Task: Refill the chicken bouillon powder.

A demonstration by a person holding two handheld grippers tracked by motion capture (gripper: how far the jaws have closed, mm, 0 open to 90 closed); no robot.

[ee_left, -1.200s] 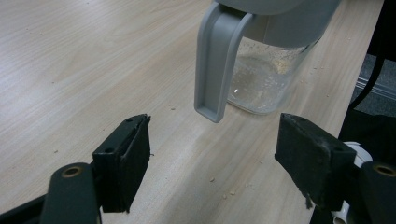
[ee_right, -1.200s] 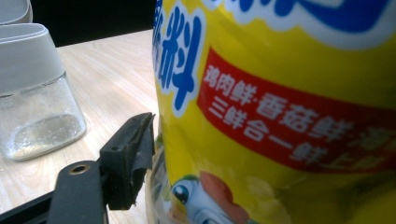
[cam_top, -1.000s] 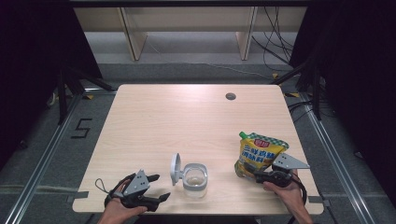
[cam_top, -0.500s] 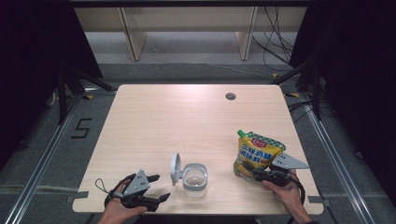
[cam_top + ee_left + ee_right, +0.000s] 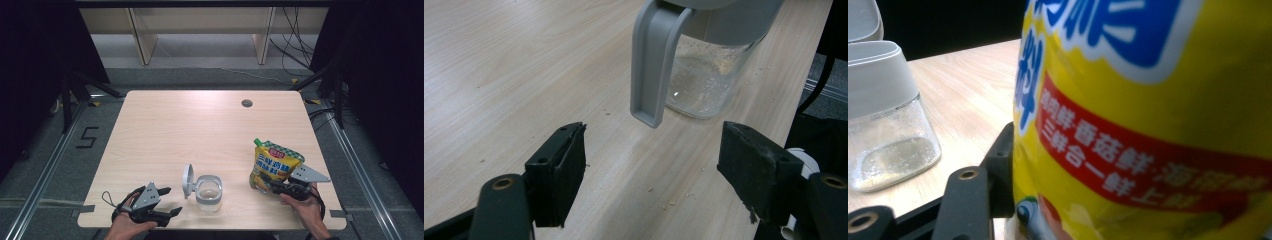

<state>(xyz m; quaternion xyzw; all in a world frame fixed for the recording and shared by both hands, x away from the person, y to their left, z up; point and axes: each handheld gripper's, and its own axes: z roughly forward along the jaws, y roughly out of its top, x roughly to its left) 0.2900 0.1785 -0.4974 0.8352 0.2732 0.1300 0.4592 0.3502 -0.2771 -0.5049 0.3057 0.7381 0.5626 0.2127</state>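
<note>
My right gripper point(image 5: 272, 186) has just been closing on the yellow bag point(image 5: 272, 166), which stands at the table's point(image 5: 200, 130) right front; the far jaw is hidden, so it seems gripped. My left gripper point(image 5: 170, 201) rests open near the glass jar point(image 5: 208, 191).

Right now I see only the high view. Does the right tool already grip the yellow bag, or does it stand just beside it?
Observer: The bag is between its jaws. The right tool has just been closing, and one pad presses on the bag's side. The other pad is hidden behind the bag.
Operator: And the left tool, does it hold something?
Observer: No. The left tool is open with nothing between its jaws. It points at the jar and does not touch it.
Operator: Is the jar full?
Observer: Almost empty. There is a thin pale layer on its bottom.
</note>
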